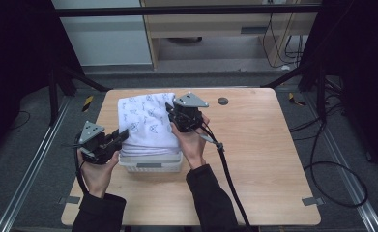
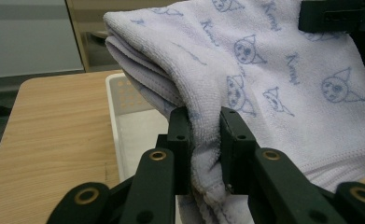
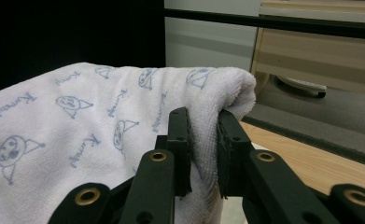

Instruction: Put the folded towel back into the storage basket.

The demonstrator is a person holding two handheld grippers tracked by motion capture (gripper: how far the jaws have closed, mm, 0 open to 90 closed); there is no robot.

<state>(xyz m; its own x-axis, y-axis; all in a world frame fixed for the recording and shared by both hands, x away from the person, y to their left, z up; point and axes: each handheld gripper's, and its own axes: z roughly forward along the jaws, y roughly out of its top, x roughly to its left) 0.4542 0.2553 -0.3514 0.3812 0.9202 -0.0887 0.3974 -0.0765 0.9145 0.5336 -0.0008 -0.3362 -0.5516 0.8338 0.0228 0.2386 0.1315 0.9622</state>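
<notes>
The folded towel (image 1: 145, 124) sits over the white bin (image 1: 151, 163) near the front of the table (image 1: 254, 159), draped across its top rather than down inside it. You have both tongs clamped on it: the left tongs (image 2: 203, 140) pinch a bunched edge at the towel's near left side, and the right tongs (image 3: 202, 144) pinch a folded corner at its far right. Judging by this, the folding is done and the towel is over the bin; what is left is to lower it in and let go. The towel covers nearly all of the bin, so you cannot tell whether anything lies inside, nor how many layers each pair of tongs has caught.
</notes>
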